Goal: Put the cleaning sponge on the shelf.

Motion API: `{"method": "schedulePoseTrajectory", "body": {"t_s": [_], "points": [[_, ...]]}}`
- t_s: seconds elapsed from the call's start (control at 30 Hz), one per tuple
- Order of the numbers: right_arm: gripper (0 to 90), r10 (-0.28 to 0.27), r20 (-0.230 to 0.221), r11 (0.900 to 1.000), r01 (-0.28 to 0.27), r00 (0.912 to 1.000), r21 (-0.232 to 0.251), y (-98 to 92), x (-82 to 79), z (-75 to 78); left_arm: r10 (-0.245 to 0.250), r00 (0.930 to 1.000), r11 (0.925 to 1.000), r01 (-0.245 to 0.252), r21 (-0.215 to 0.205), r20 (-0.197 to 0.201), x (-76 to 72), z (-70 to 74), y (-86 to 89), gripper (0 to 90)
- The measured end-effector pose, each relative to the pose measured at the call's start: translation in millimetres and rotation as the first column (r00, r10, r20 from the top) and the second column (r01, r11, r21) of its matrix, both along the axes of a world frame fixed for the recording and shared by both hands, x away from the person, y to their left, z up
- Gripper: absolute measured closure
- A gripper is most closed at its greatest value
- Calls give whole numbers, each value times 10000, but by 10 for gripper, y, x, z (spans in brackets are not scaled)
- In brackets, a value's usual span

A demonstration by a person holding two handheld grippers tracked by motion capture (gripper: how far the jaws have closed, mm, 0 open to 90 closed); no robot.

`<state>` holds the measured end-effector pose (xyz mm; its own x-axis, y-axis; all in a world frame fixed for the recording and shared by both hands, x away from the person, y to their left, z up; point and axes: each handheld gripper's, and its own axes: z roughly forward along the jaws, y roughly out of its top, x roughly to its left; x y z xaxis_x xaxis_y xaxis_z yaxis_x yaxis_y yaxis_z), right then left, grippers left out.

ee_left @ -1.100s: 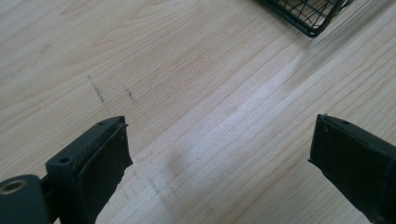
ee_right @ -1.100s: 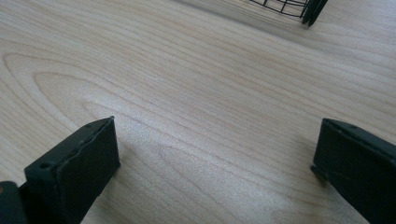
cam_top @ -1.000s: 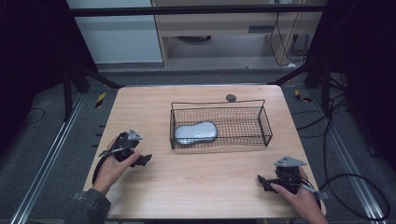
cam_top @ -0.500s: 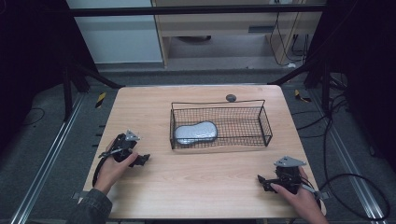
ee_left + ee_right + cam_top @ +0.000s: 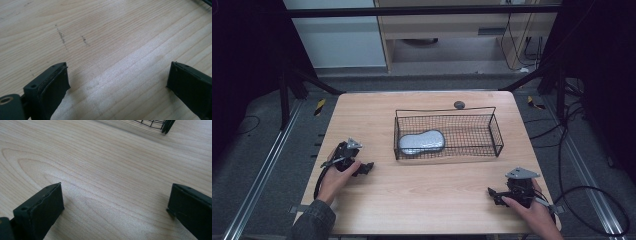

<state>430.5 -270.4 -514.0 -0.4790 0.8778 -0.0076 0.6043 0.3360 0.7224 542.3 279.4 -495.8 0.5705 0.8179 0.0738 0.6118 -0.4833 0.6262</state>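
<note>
A black wire basket (image 5: 492,131) stands at the middle of the wooden table (image 5: 427,190). Inside it, at its left end, lies a silver-grey padded pouch (image 5: 422,142). My left gripper (image 5: 366,168) rests low over the table's left side, held by a hand, left of the basket. Its jaws stand wide apart over bare wood, open (image 5: 117,82). My right gripper (image 5: 493,194) sits near the front right corner, pointing left. It is open too (image 5: 115,205), with nothing between the jaws. A corner of the basket (image 5: 165,125) shows at the top of the right gripper view.
A small dark round object (image 5: 459,104) lies on the table just behind the basket. Metal rails (image 5: 262,170) and cables (image 5: 577,195) run along the floor on both sides. Bare wood stretches between the two grippers in front of the basket.
My left gripper has slid a little toward the table's front. The right gripper, the basket and the pouch have stayed in place.
</note>
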Motion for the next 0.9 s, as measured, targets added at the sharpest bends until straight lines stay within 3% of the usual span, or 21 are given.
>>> {"method": "schedulePoseTrajectory", "body": {"t_s": [0.17, 0.7, 0.9], "points": [[3, 0, -5, 10000, 0, 10000, 17, 1, 0, 0, 43, 9999, 9987, -48, -498, -91, 32, -42, 21, 7], [3, 3, -5, 10000, -3, 10000, 19, 1, 0, 0, 46, 9981, 9945, 18, -1049, 607, 55, -118, 58, 0], [3, 12, -12, 10000, -12, 10000, 26, 1, 0, 0, 48, 9981, 9945, 17, -1050, 608, 55, -118, 58, 0]]}}
